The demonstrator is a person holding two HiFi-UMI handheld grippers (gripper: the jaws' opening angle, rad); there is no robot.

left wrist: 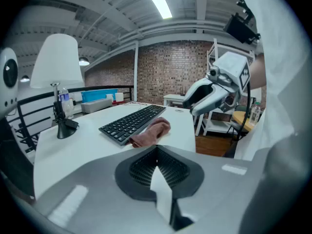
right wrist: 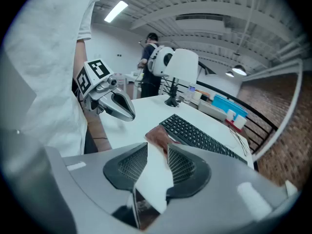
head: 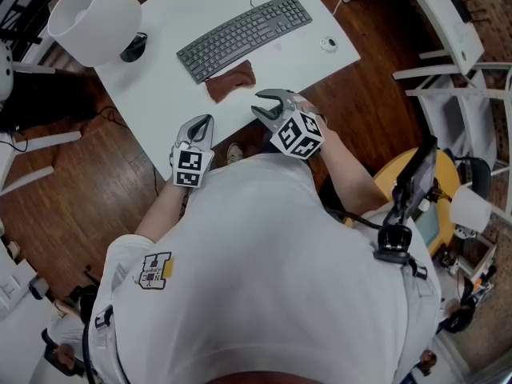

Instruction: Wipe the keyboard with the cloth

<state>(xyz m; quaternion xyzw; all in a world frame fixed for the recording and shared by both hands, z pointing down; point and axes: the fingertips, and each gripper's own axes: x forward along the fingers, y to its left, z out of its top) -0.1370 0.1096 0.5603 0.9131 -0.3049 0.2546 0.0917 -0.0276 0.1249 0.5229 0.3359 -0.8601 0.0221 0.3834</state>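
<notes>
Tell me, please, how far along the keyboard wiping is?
Nothing looks done yet: the brown cloth lies crumpled beside the keyboard, in neither tool. In hand: the right tool, open, hovers short of the cloth; the left tool is shut and empty. Grasping and wiping remain.

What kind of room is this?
Probably an office or workshop: a dark grey computer keyboard lies on a white desk beside a white-shaded lamp, with a red brick wall behind.
</notes>
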